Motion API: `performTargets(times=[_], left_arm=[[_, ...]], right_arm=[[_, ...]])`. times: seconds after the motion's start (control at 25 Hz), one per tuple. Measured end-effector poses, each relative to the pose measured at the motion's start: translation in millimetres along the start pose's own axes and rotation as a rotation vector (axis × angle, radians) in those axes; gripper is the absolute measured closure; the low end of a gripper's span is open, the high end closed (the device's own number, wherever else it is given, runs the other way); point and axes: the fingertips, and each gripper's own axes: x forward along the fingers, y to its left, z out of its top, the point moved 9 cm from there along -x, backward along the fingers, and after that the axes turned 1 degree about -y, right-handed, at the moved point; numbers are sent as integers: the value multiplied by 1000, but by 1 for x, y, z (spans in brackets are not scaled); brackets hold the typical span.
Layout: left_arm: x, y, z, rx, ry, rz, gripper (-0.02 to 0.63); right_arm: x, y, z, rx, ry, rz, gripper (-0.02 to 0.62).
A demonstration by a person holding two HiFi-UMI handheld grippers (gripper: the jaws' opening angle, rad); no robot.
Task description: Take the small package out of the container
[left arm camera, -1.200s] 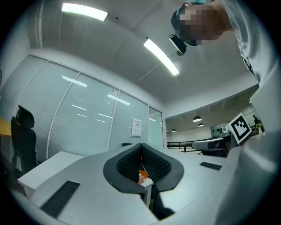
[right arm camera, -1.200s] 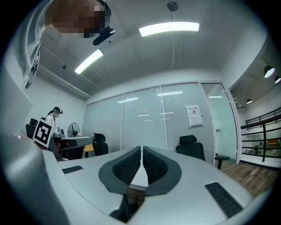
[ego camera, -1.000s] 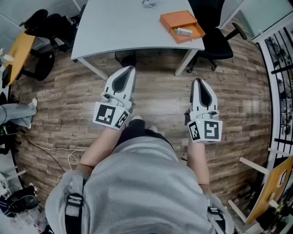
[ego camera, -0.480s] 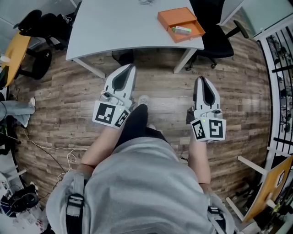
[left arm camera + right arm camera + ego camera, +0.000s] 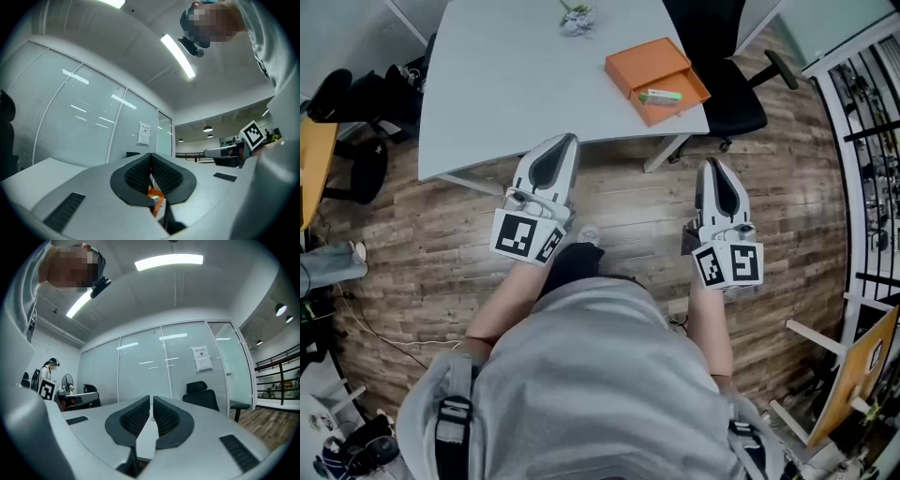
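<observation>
An orange container (image 5: 639, 60) lies open near the right front corner of the grey table (image 5: 516, 75). A small green and white package (image 5: 660, 95) rests in its front part. Both grippers hang in front of the table, short of its edge, and hold nothing. My left gripper (image 5: 567, 141) is shut, its tip just at the table's front edge. My right gripper (image 5: 709, 166) is shut too, over the wood floor below the container. In the left gripper view the left gripper (image 5: 151, 155) has its pads together, and the orange container (image 5: 158, 200) shows below them. The right gripper (image 5: 151, 399) is also closed.
A small pale bunch (image 5: 577, 19) lies at the table's far edge. A black office chair (image 5: 727, 89) stands behind the table's right corner. Dark chairs and bags (image 5: 352, 112) crowd the left. A railing (image 5: 872, 141) and a yellow board (image 5: 853, 384) line the right.
The table and container have come nearer and lower in the head view as the person stepped forward. Both grippers stay shut and empty at the same height.
</observation>
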Motion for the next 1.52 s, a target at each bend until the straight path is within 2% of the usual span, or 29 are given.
performTargets(times=[0.28,0.56,0.88,1.2,1.36,1.52], left_arm=[[69,65,1,4,-2,-21,586],[118,99,-18,-28,18,6,586],[199,119,-32,-11,3,84,586],[298,131,-34,47,-43,193,586],[326,139,-38,61,-51,242,586],[344,142,-41,64,-35,253,586]], right_arm=[[81,-23,-3,35,-2,-36,540],[134,-52,-11,32,50,-33,540],[222,-118,-10,32,46,66,540],[316,-202,14,25,2,206,538],[344,-230,13,37,-2,236,538],[362,-242,13,55,-3,250,538]])
